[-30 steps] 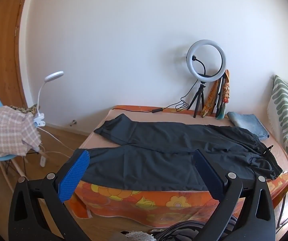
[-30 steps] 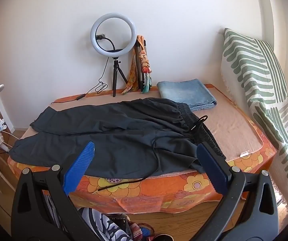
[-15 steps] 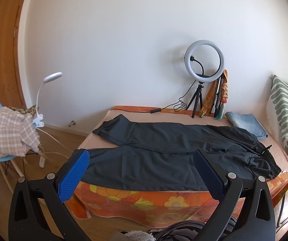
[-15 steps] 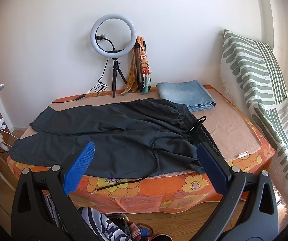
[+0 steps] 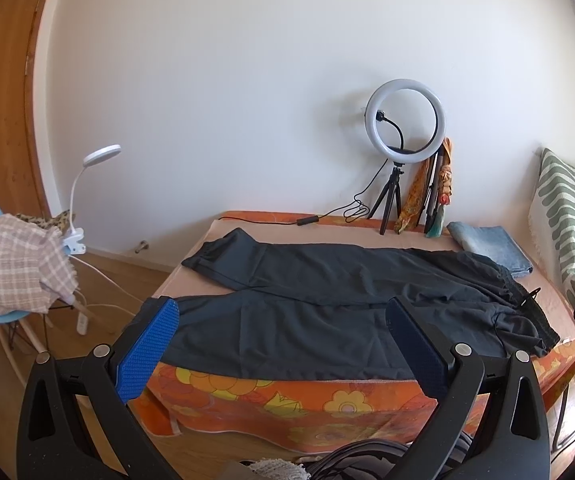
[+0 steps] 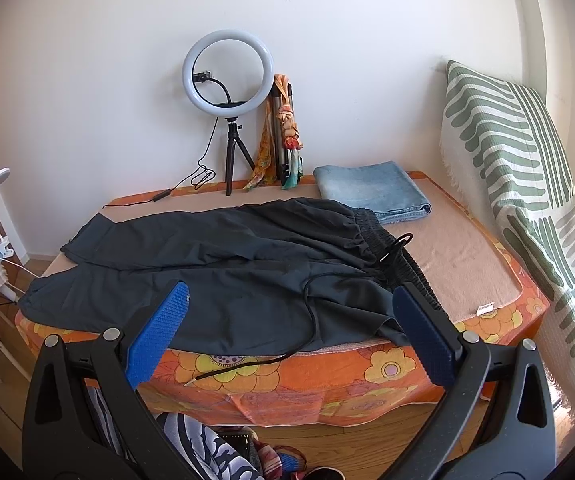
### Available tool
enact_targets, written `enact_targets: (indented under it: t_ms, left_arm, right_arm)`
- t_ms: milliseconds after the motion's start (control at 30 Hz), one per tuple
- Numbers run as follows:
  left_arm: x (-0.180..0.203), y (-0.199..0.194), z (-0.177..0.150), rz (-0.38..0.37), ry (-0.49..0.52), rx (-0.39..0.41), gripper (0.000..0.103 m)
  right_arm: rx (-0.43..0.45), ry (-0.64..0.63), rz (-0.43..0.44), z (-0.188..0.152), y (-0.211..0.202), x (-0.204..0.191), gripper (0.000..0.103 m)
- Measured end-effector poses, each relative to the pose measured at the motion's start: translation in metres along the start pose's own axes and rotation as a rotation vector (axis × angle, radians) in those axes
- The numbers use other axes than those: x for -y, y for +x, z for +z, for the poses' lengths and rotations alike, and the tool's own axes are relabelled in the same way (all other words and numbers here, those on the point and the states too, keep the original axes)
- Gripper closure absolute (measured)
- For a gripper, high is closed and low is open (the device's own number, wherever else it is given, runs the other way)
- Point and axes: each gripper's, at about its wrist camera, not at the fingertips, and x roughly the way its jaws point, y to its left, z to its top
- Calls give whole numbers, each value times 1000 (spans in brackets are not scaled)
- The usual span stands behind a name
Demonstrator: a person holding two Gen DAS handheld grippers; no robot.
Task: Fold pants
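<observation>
Dark pants (image 5: 327, 300) lie spread flat across the table (image 5: 287, 396), legs to the left, waistband to the right; they also show in the right wrist view (image 6: 239, 280). A black drawstring (image 6: 311, 320) trails from the waistband over the front edge. My left gripper (image 5: 283, 340) is open and empty, held back from the table's front edge. My right gripper (image 6: 287, 328) is open and empty, in front of the waist end.
Folded blue jeans (image 6: 371, 192) lie at the table's back right. A ring light on a tripod (image 6: 227, 76) stands at the back by the wall. A green striped cushion (image 6: 527, 200) is on the right. A chair with clothes (image 5: 11, 276) and a white lamp (image 5: 87, 184) stand on the left.
Both grippers have drawn back slightly from the table, so the pants look a little farther off. Pants have not moved.
</observation>
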Motion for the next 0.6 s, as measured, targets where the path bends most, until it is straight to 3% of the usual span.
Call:
enact_targets:
  t_ms: [600]
  left_arm:
    - [3,-1,4,-8,4,0,0]
  right_arm:
    - [0,2,-2,0,-1,-1,0]
